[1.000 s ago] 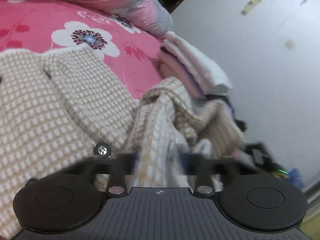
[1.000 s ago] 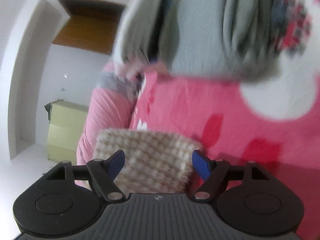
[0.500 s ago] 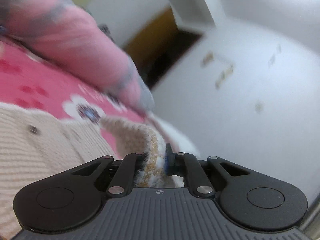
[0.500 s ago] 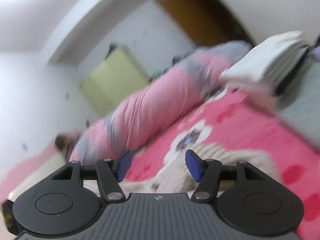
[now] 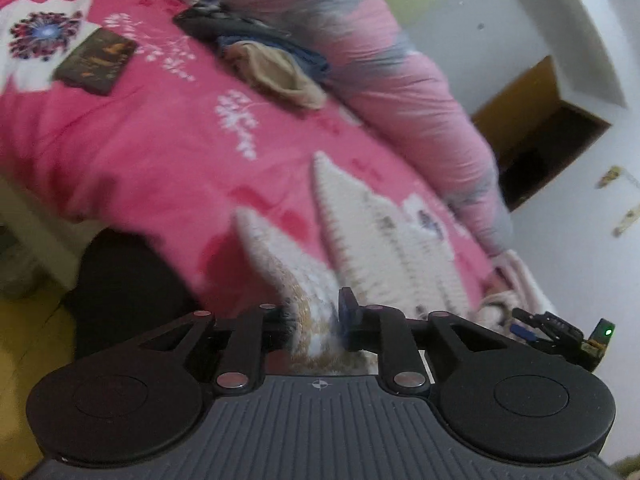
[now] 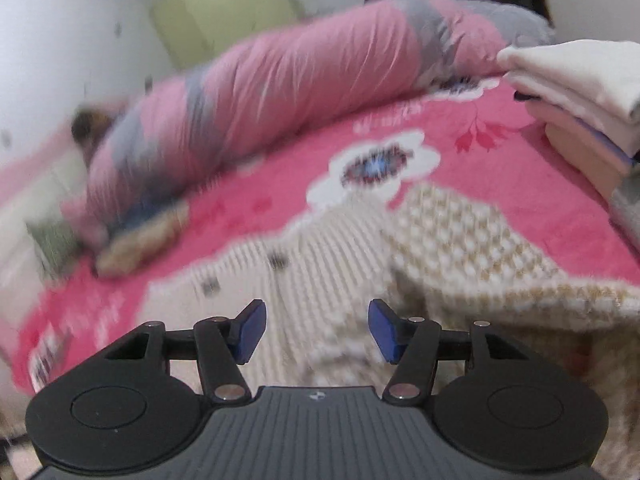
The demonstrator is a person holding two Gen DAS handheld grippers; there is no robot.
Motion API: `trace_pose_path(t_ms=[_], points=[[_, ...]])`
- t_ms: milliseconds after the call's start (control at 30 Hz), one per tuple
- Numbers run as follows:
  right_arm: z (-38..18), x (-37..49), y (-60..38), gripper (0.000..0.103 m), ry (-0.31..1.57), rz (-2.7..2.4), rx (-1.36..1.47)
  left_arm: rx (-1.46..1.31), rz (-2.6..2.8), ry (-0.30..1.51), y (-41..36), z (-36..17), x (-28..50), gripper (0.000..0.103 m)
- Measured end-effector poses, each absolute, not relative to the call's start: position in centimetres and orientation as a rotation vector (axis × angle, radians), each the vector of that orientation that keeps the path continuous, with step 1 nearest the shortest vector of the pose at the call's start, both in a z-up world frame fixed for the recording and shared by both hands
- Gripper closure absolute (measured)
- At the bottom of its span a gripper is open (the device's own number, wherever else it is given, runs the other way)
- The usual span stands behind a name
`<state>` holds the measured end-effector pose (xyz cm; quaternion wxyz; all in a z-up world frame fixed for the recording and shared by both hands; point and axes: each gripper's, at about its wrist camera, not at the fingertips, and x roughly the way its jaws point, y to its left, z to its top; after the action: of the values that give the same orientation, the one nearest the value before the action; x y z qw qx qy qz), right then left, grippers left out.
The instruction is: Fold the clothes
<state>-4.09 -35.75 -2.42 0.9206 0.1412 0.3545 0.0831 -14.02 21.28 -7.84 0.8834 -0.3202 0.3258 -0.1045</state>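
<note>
A beige-and-white knit cardigan (image 5: 384,240) with dark buttons lies on the pink flowered bed cover (image 5: 160,140). A fold of its edge runs up between the jaws of my left gripper (image 5: 312,320). The jaws are opening, but the cloth still fills the gap and touches both pads. In the right wrist view the cardigan (image 6: 440,240) spreads out just beyond my right gripper (image 6: 316,330), with one side folded over. That gripper hovers above the knit; its jaws are closing slightly and its blue pads grip nothing.
A long pink-and-grey rolled quilt (image 6: 280,92) lies along the far side of the bed. Folded white and pink clothes (image 6: 580,88) are stacked at the right. A dark flat book (image 5: 96,60) and loose garments (image 5: 272,64) lie further off. The bed's edge and yellow floor (image 5: 24,340) show at the left.
My left gripper has swung a long way across the bed with the cardigan's edge in it, and its jaws have widened a little. My right gripper has rolled level over the cardigan, its jaws narrower.
</note>
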Motion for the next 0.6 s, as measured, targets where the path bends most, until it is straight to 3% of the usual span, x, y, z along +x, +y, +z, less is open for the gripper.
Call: trace_pose_path(t_ms=[100, 200, 367, 433, 600], points=[[-3.7, -5.7, -34.6, 0.054, 0.777, 0.061, 0.014, -0.626, -0.196, 0.665, 23.0, -6.9, -14.2, 0.075], [-6.7, -7.3, -35.6, 0.055, 0.815, -0.220, -0.270, -0.637, -0.154, 0.622, 24.9, -5.9, -13.5, 0.074], [-6.8, -10.6, -42.0, 0.056, 0.798, -0.370, 0.060, -0.612, -0.185, 0.514, 25.3, -3.1, -10.5, 0.071], [-6.3, -11.7, -42.5, 0.059, 0.758, -0.457, 0.038, -0.555, -0.257, 0.481, 23.3, -2.1, -8.6, 0.066], [-3.9, -14.3, -40.9, 0.056, 0.643, -0.296, 0.060, -0.397, -0.537, 0.530, 13.9, -1.7, -3.8, 0.056]])
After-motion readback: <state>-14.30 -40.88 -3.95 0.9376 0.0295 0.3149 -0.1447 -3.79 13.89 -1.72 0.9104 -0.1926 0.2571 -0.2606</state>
